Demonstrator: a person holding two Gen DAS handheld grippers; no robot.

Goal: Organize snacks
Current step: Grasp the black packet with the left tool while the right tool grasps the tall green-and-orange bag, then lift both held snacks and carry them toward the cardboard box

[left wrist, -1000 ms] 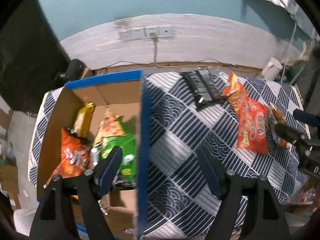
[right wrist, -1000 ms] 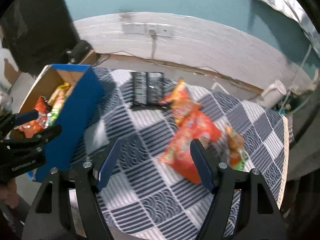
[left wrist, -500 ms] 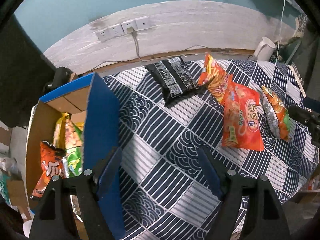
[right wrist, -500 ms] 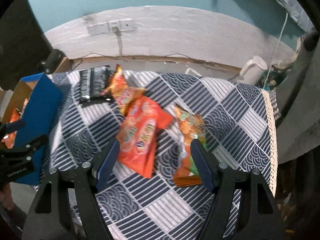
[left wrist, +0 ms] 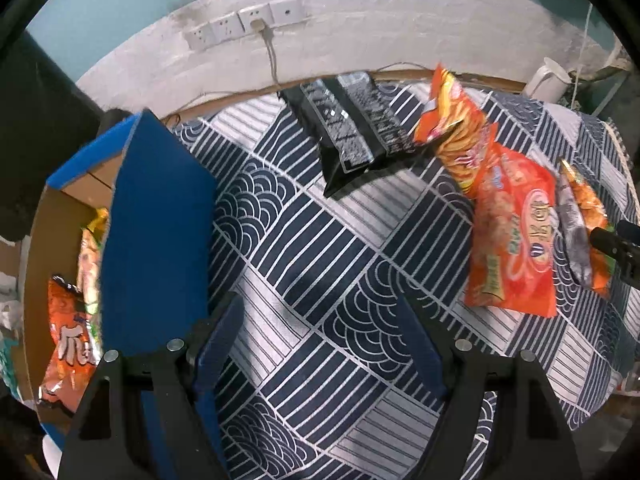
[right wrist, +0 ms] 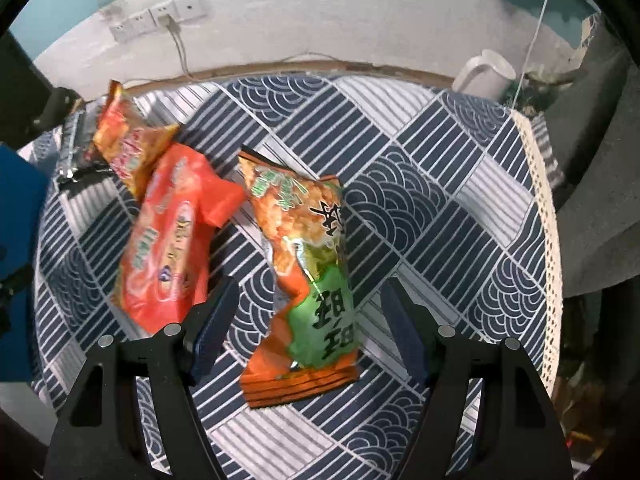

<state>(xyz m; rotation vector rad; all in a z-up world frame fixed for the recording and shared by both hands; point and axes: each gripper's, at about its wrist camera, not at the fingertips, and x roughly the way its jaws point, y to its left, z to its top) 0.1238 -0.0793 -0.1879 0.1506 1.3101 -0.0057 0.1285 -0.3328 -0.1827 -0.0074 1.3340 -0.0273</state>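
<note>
My right gripper [right wrist: 310, 334] is open, its fingers either side of the near end of an orange-and-green snack bag [right wrist: 306, 268] lying on the patterned tablecloth. Left of it lie a red bag [right wrist: 168, 236], a small orange bag [right wrist: 128, 144] and a black packet [right wrist: 74, 144]. My left gripper [left wrist: 320, 344] is open and empty over bare cloth. In the left wrist view the black packet [left wrist: 352, 132], small orange bag [left wrist: 452, 124], red bag [left wrist: 516, 240] and orange-and-green bag [left wrist: 584, 224] lie to the right. A blue-sided cardboard box [left wrist: 156, 232] at left holds several snack bags [left wrist: 68, 344].
A white kettle [right wrist: 486, 74] stands at the table's far right edge. Wall sockets with a cable [left wrist: 248, 28] are on the wall behind. The lace-trimmed right table edge [right wrist: 550, 216] drops off to clutter. The right gripper's tip [left wrist: 616, 240] shows at the left view's right edge.
Both grippers moved right, away from the box. The right gripper closed in on the orange-and-green bag, which now lies between its open fingers. The left gripper now faces open tablecloth.
</note>
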